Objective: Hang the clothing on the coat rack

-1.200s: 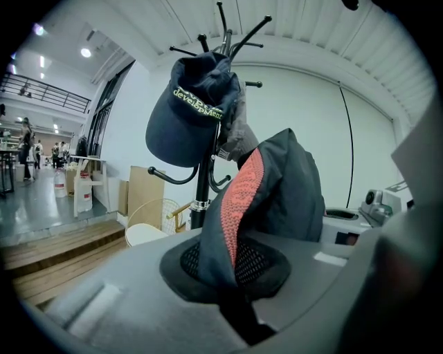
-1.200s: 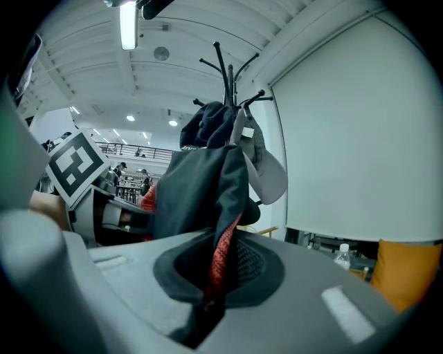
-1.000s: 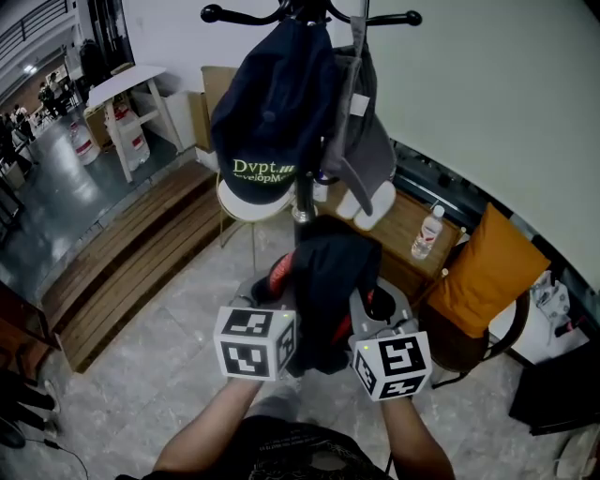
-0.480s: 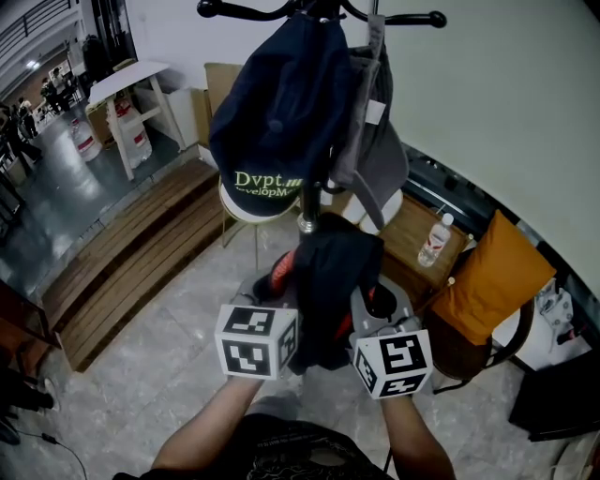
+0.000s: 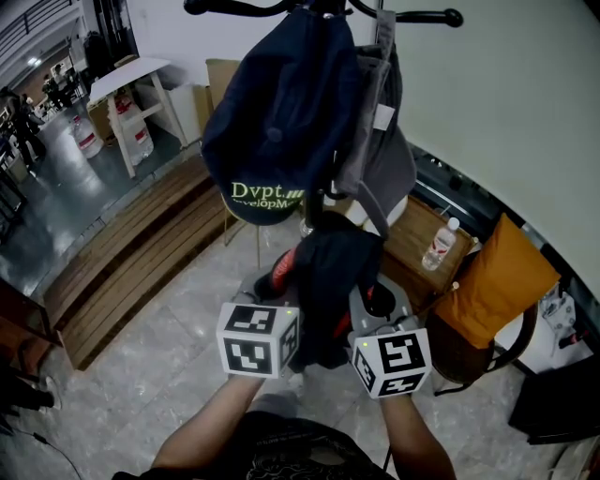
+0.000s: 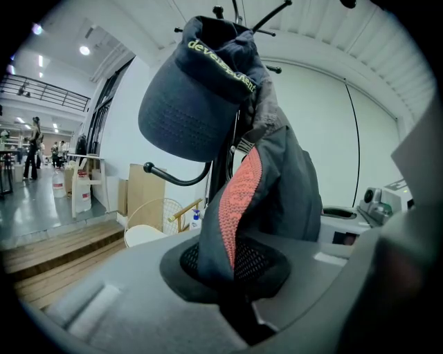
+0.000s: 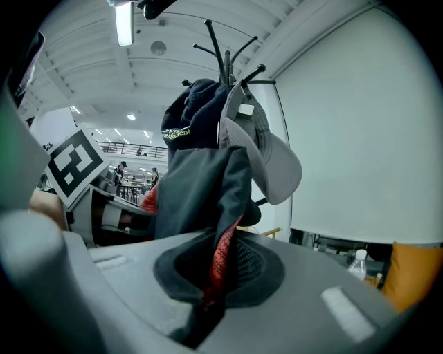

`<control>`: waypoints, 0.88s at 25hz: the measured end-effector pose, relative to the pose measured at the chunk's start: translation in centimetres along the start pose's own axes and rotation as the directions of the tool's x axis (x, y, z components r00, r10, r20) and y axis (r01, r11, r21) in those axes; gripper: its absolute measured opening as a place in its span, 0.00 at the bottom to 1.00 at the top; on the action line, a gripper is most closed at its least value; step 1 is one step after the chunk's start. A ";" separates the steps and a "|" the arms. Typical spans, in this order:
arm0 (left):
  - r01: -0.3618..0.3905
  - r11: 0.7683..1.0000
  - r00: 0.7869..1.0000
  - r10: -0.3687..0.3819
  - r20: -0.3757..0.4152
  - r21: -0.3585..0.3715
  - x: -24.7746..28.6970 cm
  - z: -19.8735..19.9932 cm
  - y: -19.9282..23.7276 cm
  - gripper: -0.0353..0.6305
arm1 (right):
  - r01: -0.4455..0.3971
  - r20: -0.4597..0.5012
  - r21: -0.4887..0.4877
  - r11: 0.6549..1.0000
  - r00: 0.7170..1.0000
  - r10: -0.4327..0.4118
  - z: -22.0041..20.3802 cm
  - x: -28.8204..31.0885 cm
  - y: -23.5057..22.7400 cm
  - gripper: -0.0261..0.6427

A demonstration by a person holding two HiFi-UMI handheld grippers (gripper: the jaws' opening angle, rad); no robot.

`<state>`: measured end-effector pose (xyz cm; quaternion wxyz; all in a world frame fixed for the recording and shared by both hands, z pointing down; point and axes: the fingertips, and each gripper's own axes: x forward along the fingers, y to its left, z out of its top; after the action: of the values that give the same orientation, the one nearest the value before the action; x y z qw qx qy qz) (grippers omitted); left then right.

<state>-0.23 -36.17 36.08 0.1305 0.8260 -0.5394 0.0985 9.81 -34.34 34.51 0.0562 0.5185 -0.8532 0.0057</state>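
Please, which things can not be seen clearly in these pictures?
1. The coat rack: in the head view its top is cut off by the upper edge, and its foot is hidden behind the dark garment.
2. The dark garment: bunched in every view, so its kind and any hanging loop cannot be told.
3. The bottle: head view, label too small to read.
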 end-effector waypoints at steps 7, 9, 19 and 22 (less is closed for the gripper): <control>0.001 1.000 1.000 -0.001 -0.008 -0.002 1.2 0.2 0.3 0.09 | -0.007 -0.012 -0.001 1.000 1.000 0.007 -0.1 1.1 -0.3 0.07; 0.002 1.000 1.000 -0.002 -0.007 -0.002 1.6 0.3 0.4 0.09 | -0.009 -0.013 -0.001 1.000 1.000 0.009 -0.1 1.5 -0.4 0.07; 0.012 1.000 1.000 -0.012 -0.002 -0.026 3.0 0.4 0.7 0.09 | -0.022 -0.028 -0.001 1.000 0.999 0.022 -0.5 3.2 -0.7 0.07; 0.009 1.000 1.000 -0.010 -0.005 -0.018 3.3 0.4 1.0 0.09 | -0.026 -0.032 0.000 1.000 0.999 0.026 -0.6 3.8 -0.7 0.07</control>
<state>0.16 -39.59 36.78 0.1400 0.8271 -0.5360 0.0951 8.73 -37.98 35.48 0.0700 0.5070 -0.8590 0.0145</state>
